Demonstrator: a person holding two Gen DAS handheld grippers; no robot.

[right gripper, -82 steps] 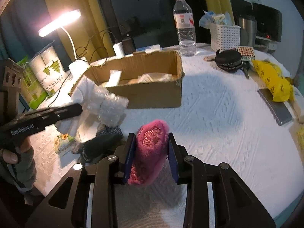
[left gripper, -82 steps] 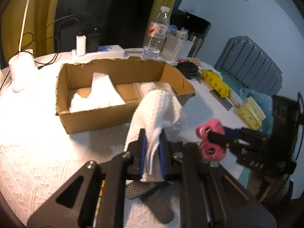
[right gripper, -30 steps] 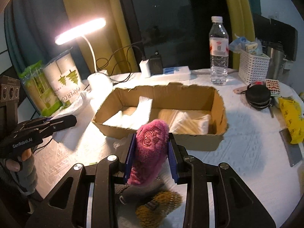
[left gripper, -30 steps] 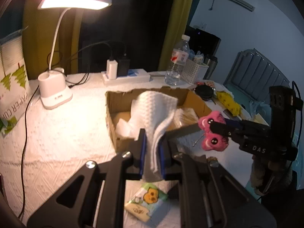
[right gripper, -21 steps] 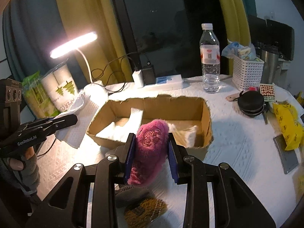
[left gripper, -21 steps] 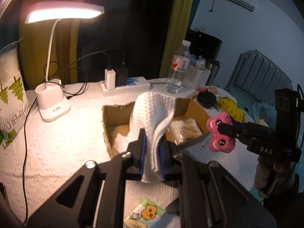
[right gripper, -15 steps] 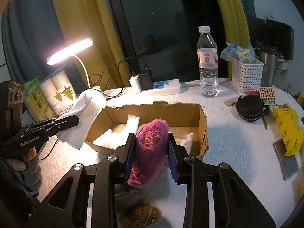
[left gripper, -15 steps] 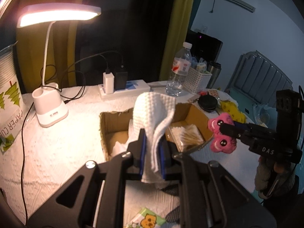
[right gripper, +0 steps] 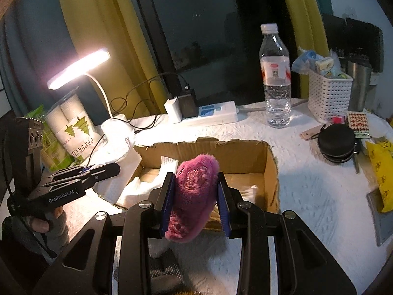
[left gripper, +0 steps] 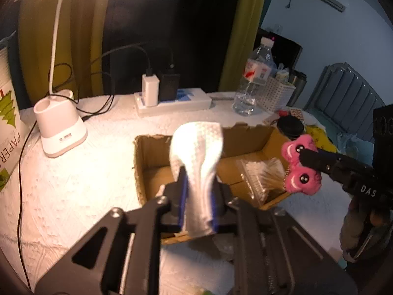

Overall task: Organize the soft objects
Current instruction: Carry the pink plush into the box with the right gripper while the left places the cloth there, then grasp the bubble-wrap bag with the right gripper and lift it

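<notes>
My left gripper is shut on a white waffle cloth and holds it above the near left part of an open cardboard box. My right gripper is shut on a pink plush toy, in front of the box. The plush and right gripper also show at the right in the left wrist view. The left gripper with the cloth shows left of the box in the right wrist view. White folded cloth and clear packets lie in the box.
A lit desk lamp, power strip with chargers, water bottle, white basket, black round case and yellow bag stand around the box. A paper roll pack is far left. Dark fabric lies below my right gripper.
Both grippers have risen and drawn back from the table, each still holding its item. The box now sits further below and ahead of them.
</notes>
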